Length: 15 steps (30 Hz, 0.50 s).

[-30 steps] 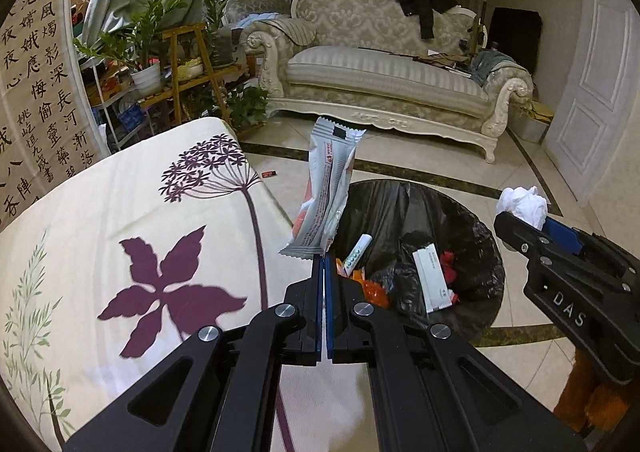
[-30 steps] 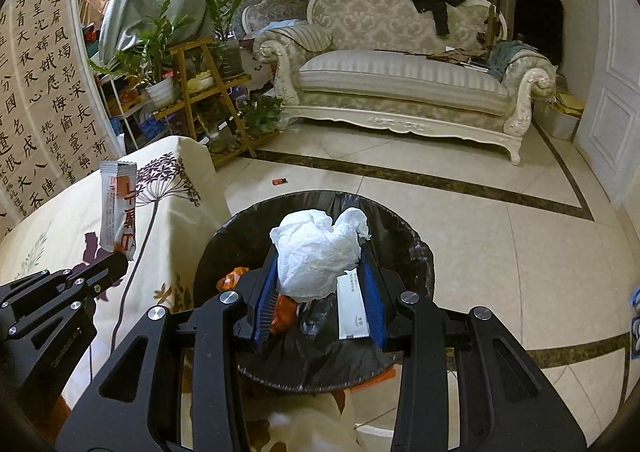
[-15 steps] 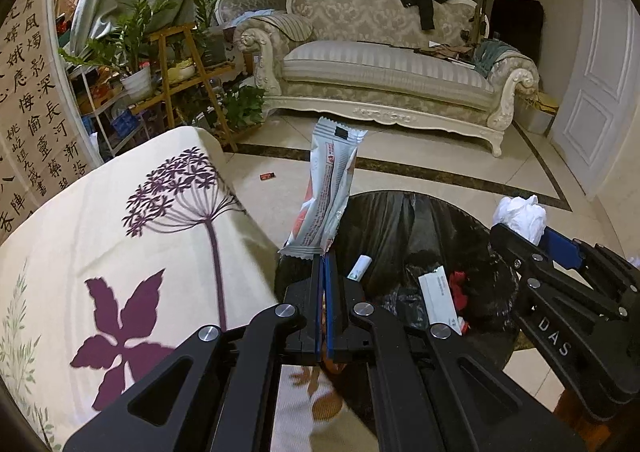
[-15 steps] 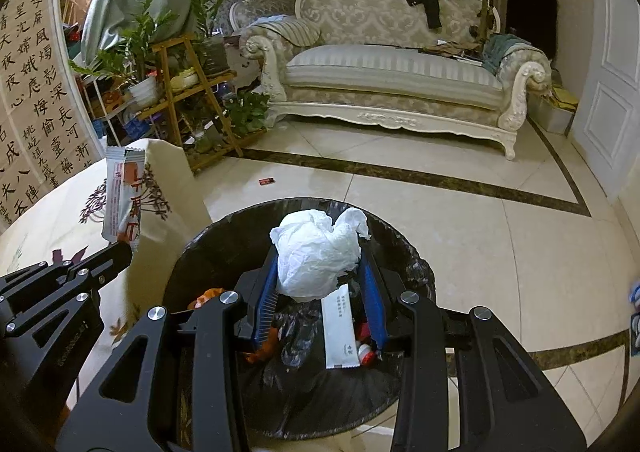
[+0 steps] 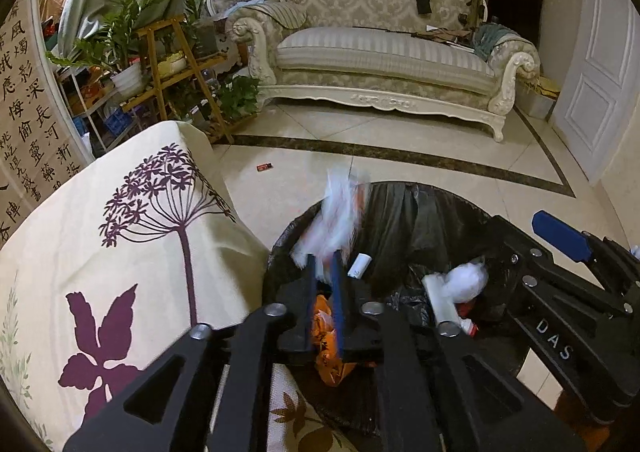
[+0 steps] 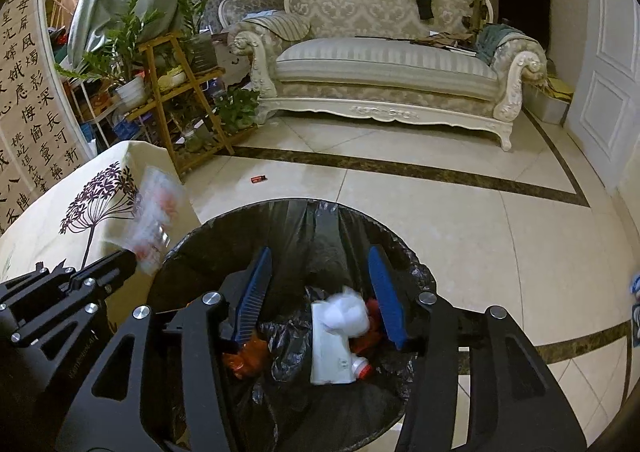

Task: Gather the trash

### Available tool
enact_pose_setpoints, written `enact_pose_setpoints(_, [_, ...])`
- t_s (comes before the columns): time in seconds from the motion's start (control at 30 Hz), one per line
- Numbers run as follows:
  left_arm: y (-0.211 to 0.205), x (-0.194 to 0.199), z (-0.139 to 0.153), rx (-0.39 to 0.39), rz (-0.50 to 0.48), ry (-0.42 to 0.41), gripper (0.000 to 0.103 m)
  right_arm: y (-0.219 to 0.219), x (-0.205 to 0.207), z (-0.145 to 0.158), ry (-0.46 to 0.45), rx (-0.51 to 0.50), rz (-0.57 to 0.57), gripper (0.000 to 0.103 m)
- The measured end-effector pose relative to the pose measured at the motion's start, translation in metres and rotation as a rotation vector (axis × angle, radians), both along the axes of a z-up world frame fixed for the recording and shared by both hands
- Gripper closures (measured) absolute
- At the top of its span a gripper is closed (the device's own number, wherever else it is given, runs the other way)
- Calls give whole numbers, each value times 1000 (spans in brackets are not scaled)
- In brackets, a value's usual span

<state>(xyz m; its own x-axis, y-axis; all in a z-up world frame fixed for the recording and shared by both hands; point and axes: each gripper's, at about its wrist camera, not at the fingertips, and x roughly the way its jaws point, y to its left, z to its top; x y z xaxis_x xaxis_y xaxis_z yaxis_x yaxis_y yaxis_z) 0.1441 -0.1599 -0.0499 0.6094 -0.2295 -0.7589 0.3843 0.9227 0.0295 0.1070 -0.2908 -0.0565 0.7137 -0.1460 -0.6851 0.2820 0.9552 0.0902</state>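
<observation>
Left gripper point(image 5: 323, 284): the 2 blue pads sit slightly apart, with the snack wrapper point(image 5: 338, 211) blurred just above the tips, over the near-left rim of the trash bin point(image 5: 404, 207). I can't tell if the pads grip it or it's loose. Wrapper reads as light, thin crinkly film, floppy and slick; best hold is a pinch on the flat sealed end, and I'd expect it to flutter rather than drop straight. Right gripper point(image 6: 320, 292): jaws spread wide over the bin mouth, nothing between them. The crumpled tissue point(image 6: 346, 310) lies blurred in the bin on a white carton point(image 6: 330, 348), beside orange plastic point(image 6: 242, 360) and a red-capped item. Tissue is soft, near weightless, crushes under any pinch. Bin has a loose black liner that could snag a tip. To the left of the bin is a table under a cream tablecloth point(image 5: 120, 252) with purple flower print, soft and likely to slide. Floor is glossy tile point(image 6: 440, 211) with a dark border strip and 1 small red scrap point(image 6: 258, 179). Behind: plant shelf point(image 6: 176, 91), ornate sofa point(image 6: 380, 63), white door at right.
</observation>
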Motion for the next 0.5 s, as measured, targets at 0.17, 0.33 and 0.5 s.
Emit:
enact_pose_setpoints(0.17, [-1, 0, 2, -3, 7, -13, 67, -4, -3, 0, -2, -2, -13, 51])
enact_pose_setpoints(0.33, [0, 0, 4, -8, 16, -24, 51, -7, -8, 1, -7, -3, -29, 47])
enact_pose_setpoints(0.5, [7, -2, 9, -22, 34, -39, 37, -9, -17, 3, -10, -6, -49, 41])
